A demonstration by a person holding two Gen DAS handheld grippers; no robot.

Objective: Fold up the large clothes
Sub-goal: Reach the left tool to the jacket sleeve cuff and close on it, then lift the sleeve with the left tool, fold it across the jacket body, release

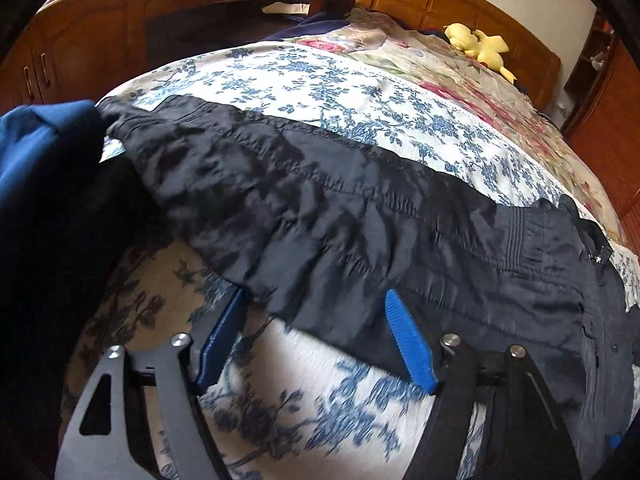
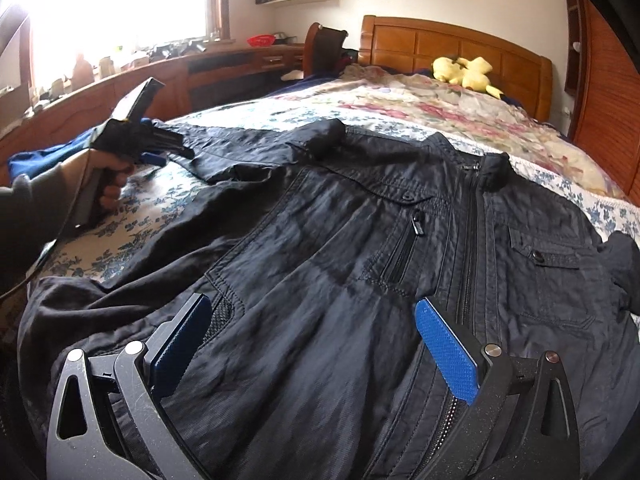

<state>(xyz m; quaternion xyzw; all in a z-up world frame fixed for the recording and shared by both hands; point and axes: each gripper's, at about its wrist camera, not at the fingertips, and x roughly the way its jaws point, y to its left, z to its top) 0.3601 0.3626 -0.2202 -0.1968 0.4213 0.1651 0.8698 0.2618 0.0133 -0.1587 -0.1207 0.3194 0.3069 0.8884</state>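
Note:
A black zip-up jacket (image 2: 360, 248) lies front up on the bed, its collar toward the headboard. One sleeve (image 1: 320, 200) stretches out flat across the floral sheet. My left gripper (image 1: 314, 300) is open and empty, its blue fingers at the sleeve's near edge; it also shows in the right wrist view (image 2: 160, 148), held in a hand at the sleeve's end. My right gripper (image 2: 316, 308) is open and empty, low over the jacket's lower front beside the zipper.
The bed has a blue floral sheet (image 1: 320, 76) and a pink floral quilt (image 2: 420, 104) near the wooden headboard (image 2: 460, 44). A yellow plush toy (image 2: 464, 70) lies by the headboard. A blue garment (image 1: 36, 152) lies at the left edge. A wooden desk (image 2: 160, 76) runs along the left.

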